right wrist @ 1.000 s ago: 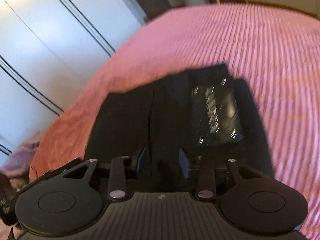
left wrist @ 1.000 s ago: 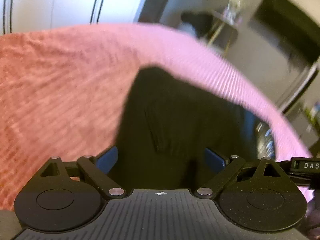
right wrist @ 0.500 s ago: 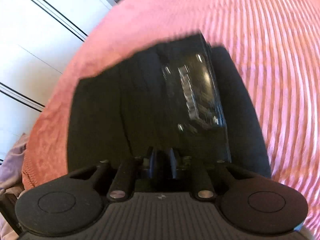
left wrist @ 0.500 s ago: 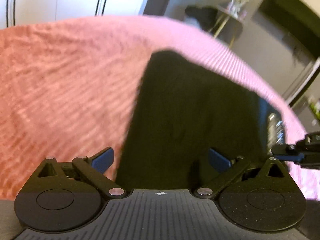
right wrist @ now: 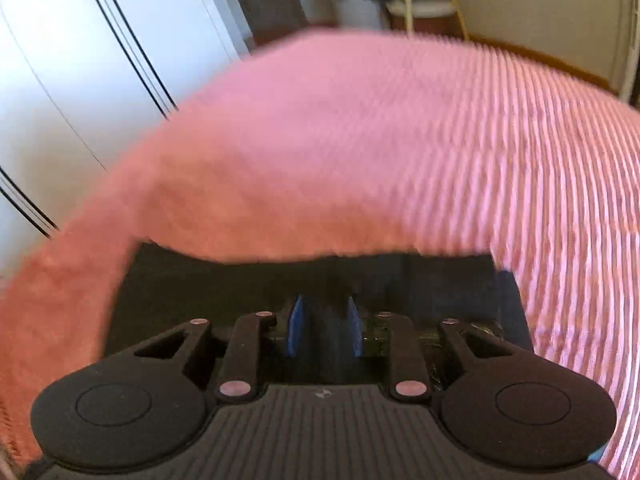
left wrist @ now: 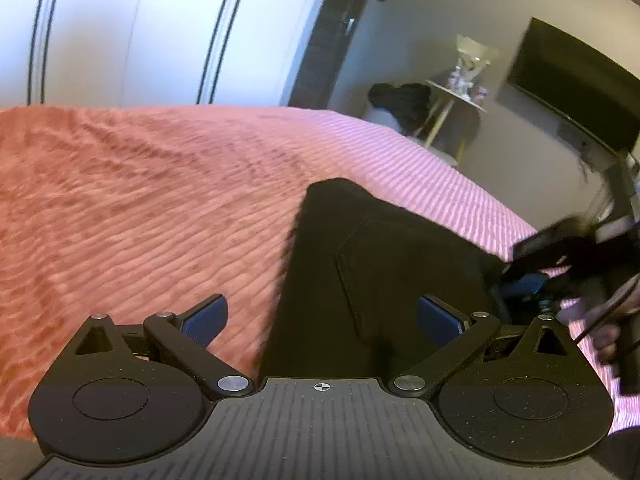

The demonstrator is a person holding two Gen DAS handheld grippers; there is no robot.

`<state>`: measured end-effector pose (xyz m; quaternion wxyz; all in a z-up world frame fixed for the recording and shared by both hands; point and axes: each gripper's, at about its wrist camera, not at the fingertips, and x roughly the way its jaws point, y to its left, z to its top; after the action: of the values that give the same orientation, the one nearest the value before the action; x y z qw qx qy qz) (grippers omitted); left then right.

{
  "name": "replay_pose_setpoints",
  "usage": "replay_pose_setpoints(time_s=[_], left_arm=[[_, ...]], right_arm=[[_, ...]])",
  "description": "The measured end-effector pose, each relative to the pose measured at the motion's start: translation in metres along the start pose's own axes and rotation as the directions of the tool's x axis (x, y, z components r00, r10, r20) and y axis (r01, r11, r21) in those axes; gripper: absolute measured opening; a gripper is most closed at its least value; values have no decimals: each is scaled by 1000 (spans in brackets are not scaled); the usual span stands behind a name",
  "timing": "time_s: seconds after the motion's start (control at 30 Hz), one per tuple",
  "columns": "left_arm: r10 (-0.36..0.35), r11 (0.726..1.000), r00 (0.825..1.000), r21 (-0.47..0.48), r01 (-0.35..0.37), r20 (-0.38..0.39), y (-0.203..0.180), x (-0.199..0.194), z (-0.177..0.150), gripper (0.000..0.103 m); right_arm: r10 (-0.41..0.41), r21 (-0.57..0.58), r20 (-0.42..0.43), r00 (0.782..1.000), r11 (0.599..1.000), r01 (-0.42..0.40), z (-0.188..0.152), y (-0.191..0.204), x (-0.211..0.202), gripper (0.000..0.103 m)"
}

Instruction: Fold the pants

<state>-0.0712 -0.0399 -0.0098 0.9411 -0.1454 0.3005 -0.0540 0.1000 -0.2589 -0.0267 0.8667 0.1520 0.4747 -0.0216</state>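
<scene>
The black pants (left wrist: 384,280) lie folded on a pink ribbed bedspread (left wrist: 140,208). A back pocket seam shows on top. My left gripper (left wrist: 320,320) is open and empty, its blue pads straddling the near left edge of the pants. My right gripper (right wrist: 324,328) is nearly closed on a fold of the black pants (right wrist: 240,280) at their near edge. It also shows in the left wrist view (left wrist: 532,280), blurred, at the pants' right side.
White wardrobe doors (left wrist: 160,32) stand beyond the bed. A small side table with bottles (left wrist: 460,92), a dark bag (left wrist: 400,108) and a wall TV (left wrist: 572,80) are at the far right. The bedspread (right wrist: 400,140) stretches wide beyond the pants.
My right gripper closed on the pants' edge and dropped lower, so less of the pants shows. My left gripper opened wider and pulled back and left off the pants.
</scene>
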Motion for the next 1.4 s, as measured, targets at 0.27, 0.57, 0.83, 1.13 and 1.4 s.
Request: replay_pose_setpoints(time_s=[0.27,0.57,0.83,1.13,1.4], left_arm=[[-3,996,998,84,-3,67,-14,2,-3,103],[-95,988,989,132,80,112,-32,-2,-8,103],[-175,972,984,154,175,-14,-41,13,-17,103],[-164,957,984,233,175,-67,-48,20,-23,103],[-103,971,994,-220,91,-44,35,21,9,103]], right_arm=[[115,33,42,992,993,-116,-22,-14,-22,40],[244,124,-97,965,965,-231,-85,-35,-64,49],[241,181,-126,962,959,-217,-84,-40,-75,49],[273,192,-143,951,951,-244,-79,-52,-64,42],[199,210,-8,980,959,-193,-60,-107,-104,78]])
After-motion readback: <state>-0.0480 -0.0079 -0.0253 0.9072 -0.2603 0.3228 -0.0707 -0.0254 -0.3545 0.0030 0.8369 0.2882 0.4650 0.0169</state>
